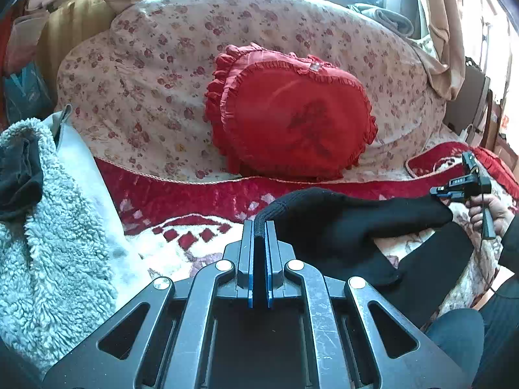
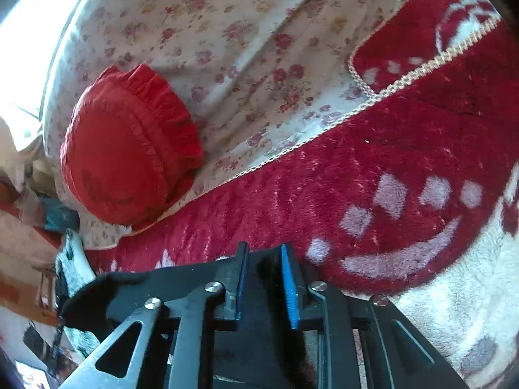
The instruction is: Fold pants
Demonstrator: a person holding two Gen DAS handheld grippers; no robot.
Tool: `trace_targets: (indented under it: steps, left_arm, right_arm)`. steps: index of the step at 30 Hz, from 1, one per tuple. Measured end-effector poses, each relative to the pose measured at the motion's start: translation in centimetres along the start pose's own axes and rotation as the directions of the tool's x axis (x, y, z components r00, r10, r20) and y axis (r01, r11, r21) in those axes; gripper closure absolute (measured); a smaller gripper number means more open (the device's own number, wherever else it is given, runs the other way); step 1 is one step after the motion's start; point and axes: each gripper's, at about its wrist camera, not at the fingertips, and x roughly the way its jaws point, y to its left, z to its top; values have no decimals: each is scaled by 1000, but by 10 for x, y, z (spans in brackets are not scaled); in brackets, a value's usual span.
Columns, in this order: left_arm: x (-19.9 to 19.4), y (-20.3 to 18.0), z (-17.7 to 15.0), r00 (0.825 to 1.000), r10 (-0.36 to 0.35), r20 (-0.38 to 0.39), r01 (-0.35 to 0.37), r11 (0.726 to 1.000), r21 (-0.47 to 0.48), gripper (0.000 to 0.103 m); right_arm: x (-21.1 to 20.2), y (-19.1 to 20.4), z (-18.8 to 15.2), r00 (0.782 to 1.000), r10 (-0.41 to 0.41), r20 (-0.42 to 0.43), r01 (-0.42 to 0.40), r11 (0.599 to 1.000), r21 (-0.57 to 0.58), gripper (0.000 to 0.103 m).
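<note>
The black knit pants [image 1: 340, 223] lie stretched across the near edge of the bed, on the red-and-white plush blanket [image 1: 181, 194], in front of the red heart-shaped cushion [image 1: 292, 120]. The left tongs [image 1: 260, 227] are clamped tight on a fold at the left end. The right tongs [image 2: 264, 259], held in a hand [image 1: 489, 210], sit nearly closed around dark fabric at the right end. I judge the cloth soft, light and limp, sagging between grips; hemmed edges or corners give the surest hold
</note>
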Motion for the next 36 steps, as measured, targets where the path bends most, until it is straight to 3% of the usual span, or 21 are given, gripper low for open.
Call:
trace_targets:
  steps: [5,8,9,11,16,23,25,27,31,34,36]
  left_arm:
    - [3,9,12,1000,3,10,-3,1000,-24,99]
    - [-9,12,24,998,34,61,-33,999,-16,99]
    - [-15,12,24,996,44,76,-43,999,-13,99]
    - [-22,17,14,996,41,77,-39,999,-34,99]
    - [-37,20,-35,998,50,40,-48,998,-45,99]
    - [-68,17,-92,998,48,43,-44,994,-96,99]
    - [-70,17,-113,999,46,25,-43,993,-112,99]
    - [-66,18,-134,998,67,-12,-67,990,-123,98]
    - [-61,26,-170,992,87,-95,-105,971,-214,89]
    - [-71,31,-185,991,95,-100,-120,948,-295,78]
    - [-81,34,-194,996,32,-82,-62,916,-396,68]
  right_arm:
    - [-30,14,5,990,34,139,-27,998,-53,101]
    - [-68,36,4,955,91,282,-53,988,-142,102]
    - [-73,39,2,951,101,293,-56,986,-155,101]
    - [-80,42,-8,952,114,285,-62,981,-186,101]
    - [-82,34,-46,982,26,186,28,959,-281,101]
    - [-107,12,-110,993,-17,118,62,921,-384,101]
    - [-105,7,-130,997,-46,70,72,899,-431,101]
    - [-99,8,-149,995,-96,41,103,850,-517,101]
    - [-85,5,-174,980,-201,1,157,763,-627,102]
    - [-85,-2,-172,969,-247,2,196,766,-612,101]
    - [-91,-6,-166,962,-271,36,240,774,-586,100]
